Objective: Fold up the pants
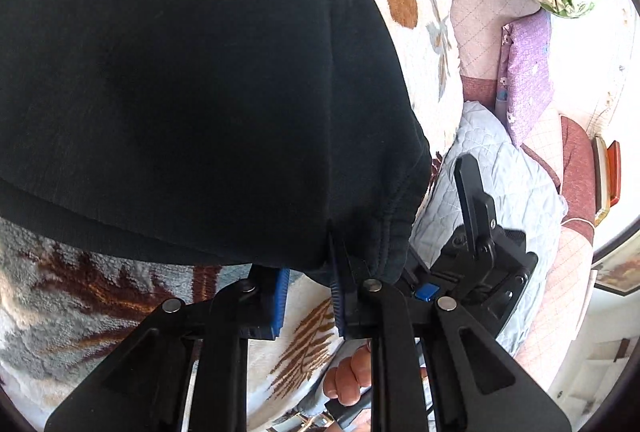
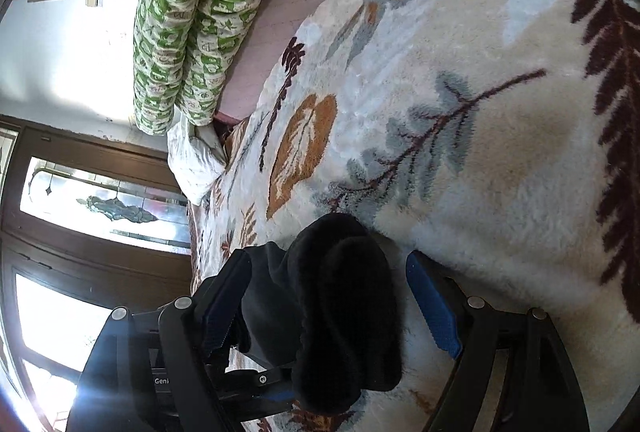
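Note:
The black pants (image 1: 192, 79) fill most of the left wrist view, spread over the leaf-patterned fleece blanket (image 1: 80, 296). My left gripper (image 1: 308, 292) has its blue-padded jaws apart, with the pants' hem edge hanging just over its tips; nothing is clamped. The right gripper's body (image 1: 480, 256) shows just right of it, at the same hem. In the right wrist view a bunched black end of the pants (image 2: 340, 304) lies between my right gripper's (image 2: 328, 304) wide-open blue pads, draped over the gripper and not pinched.
The blanket (image 2: 460, 111) covers a bed. A green-and-white quilt (image 2: 192, 19) and a white pillow (image 2: 196, 159) lie at the far end; a purple pillow (image 1: 528, 71) and pale blue quilt (image 1: 516, 183) lie beside the pants. A wood-framed window (image 2: 80, 216) is beyond.

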Action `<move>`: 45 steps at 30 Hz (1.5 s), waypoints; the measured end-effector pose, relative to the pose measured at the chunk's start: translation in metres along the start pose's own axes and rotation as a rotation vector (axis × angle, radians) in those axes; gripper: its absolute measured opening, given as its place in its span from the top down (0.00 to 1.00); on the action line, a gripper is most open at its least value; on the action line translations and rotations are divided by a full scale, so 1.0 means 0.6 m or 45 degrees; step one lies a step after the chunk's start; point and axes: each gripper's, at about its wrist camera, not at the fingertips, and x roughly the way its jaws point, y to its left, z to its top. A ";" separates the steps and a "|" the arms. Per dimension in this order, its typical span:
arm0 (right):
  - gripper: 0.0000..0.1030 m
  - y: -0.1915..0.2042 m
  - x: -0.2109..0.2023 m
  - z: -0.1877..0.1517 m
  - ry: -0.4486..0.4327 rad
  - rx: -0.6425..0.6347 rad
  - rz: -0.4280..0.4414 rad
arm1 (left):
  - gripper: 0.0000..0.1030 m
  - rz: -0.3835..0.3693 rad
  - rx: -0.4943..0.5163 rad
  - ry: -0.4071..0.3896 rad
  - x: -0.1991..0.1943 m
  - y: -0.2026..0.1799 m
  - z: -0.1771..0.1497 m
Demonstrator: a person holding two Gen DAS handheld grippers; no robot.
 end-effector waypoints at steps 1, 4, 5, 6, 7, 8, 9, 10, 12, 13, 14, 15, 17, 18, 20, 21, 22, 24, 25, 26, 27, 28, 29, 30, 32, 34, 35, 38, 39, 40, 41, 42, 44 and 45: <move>0.22 0.006 0.008 0.001 0.022 -0.021 -0.006 | 0.85 -0.005 -0.001 0.007 0.002 0.003 0.004; 0.43 0.019 0.028 -0.001 0.078 -0.067 -0.078 | 0.86 -0.011 0.007 0.035 0.008 0.001 0.018; 0.54 0.021 0.028 -0.002 0.077 -0.069 -0.107 | 0.87 -0.011 0.016 0.040 0.008 0.001 0.019; 0.62 0.022 0.025 -0.003 0.062 -0.057 -0.115 | 0.87 -0.014 0.022 0.046 0.011 -0.002 0.022; 0.67 0.022 0.020 -0.003 0.047 -0.042 -0.098 | 0.88 -0.020 0.026 0.054 0.012 -0.004 0.023; 0.70 0.026 0.014 -0.005 0.032 -0.036 -0.088 | 0.89 -0.020 0.025 0.059 0.011 -0.004 0.023; 0.70 0.032 0.009 -0.008 0.025 -0.045 -0.102 | 0.89 -0.024 0.024 0.068 0.010 -0.002 0.023; 0.71 0.038 0.006 -0.011 0.040 -0.058 -0.107 | 0.89 -0.028 0.028 0.071 0.009 -0.003 0.022; 0.72 0.058 0.002 -0.020 0.047 -0.094 -0.156 | 0.90 -0.035 0.038 0.069 0.005 -0.009 0.018; 0.73 0.064 0.000 -0.022 0.051 -0.099 -0.155 | 0.90 -0.042 0.047 0.071 0.003 -0.012 0.016; 0.74 0.074 -0.005 -0.024 0.042 -0.109 -0.164 | 0.90 -0.042 0.060 0.066 -0.002 -0.016 0.013; 0.74 0.081 -0.008 -0.026 0.036 -0.113 -0.170 | 0.90 -0.046 0.073 0.062 -0.006 -0.018 0.011; 0.74 0.091 -0.014 -0.031 0.033 -0.118 -0.178 | 0.90 -0.053 0.105 0.054 -0.009 -0.028 0.010; 0.74 0.098 -0.016 -0.034 0.034 -0.119 -0.184 | 0.90 -0.063 0.113 0.051 -0.014 -0.031 0.009; 0.75 0.110 -0.023 -0.039 0.019 -0.123 -0.185 | 0.90 -0.082 0.120 0.048 -0.022 -0.036 0.009; 0.75 0.116 -0.026 -0.040 0.014 -0.124 -0.181 | 0.90 -0.092 0.119 0.049 -0.025 -0.038 0.011; 0.75 0.125 -0.028 -0.041 0.010 -0.129 -0.182 | 0.90 -0.075 0.124 0.065 -0.032 -0.035 0.011; 0.75 0.145 -0.028 -0.043 0.012 -0.149 -0.204 | 0.90 -0.094 0.116 0.063 -0.039 -0.035 0.014; 0.75 0.153 -0.027 -0.044 0.015 -0.159 -0.214 | 0.90 -0.100 0.115 0.064 -0.043 -0.033 0.016; 0.75 0.161 -0.025 -0.046 0.021 -0.169 -0.226 | 0.90 -0.105 0.115 0.062 -0.046 -0.032 0.019; 0.75 0.169 -0.022 -0.048 0.024 -0.176 -0.239 | 0.90 -0.106 0.119 0.059 -0.046 -0.030 0.022; 0.75 0.174 -0.019 -0.049 0.024 -0.179 -0.249 | 0.90 -0.094 0.120 0.053 -0.048 -0.024 0.026; 0.74 0.175 -0.015 -0.051 0.023 -0.173 -0.254 | 0.90 -0.085 0.111 0.045 -0.051 -0.016 0.028; 0.72 0.170 -0.009 -0.052 0.029 -0.157 -0.274 | 0.90 -0.079 0.101 0.048 -0.046 -0.011 0.032; 0.71 0.151 -0.005 -0.055 -0.006 -0.127 -0.340 | 0.90 -0.060 0.082 0.072 -0.036 0.001 0.038; 0.60 0.110 -0.006 -0.057 -0.023 -0.030 -0.301 | 0.90 -0.050 0.084 0.082 -0.023 0.001 0.039; 0.45 0.090 -0.009 -0.058 -0.032 0.019 -0.272 | 0.90 -0.048 0.090 0.086 -0.017 -0.002 0.039; 0.38 0.040 -0.029 -0.061 -0.089 0.107 -0.215 | 0.90 -0.046 0.097 0.093 -0.003 -0.014 0.042; 0.37 0.027 -0.037 -0.064 -0.104 0.131 -0.164 | 0.90 -0.043 0.103 0.095 0.001 -0.015 0.043; 0.35 0.014 -0.044 -0.066 -0.120 0.154 -0.119 | 0.90 -0.042 0.101 0.097 0.004 -0.019 0.046; 0.28 0.002 -0.048 -0.069 -0.125 0.173 -0.079 | 0.90 -0.043 0.097 0.099 0.011 -0.021 0.046; 0.26 -0.011 -0.048 -0.073 -0.117 0.195 -0.032 | 0.90 -0.043 0.095 0.102 0.000 -0.017 0.041; 0.27 -0.020 -0.043 -0.075 -0.130 0.193 0.001 | 0.90 -0.036 0.094 0.104 -0.002 -0.014 0.037; 0.26 -0.020 -0.040 -0.073 -0.143 0.184 0.017 | 0.90 -0.033 0.095 0.106 -0.004 -0.012 0.035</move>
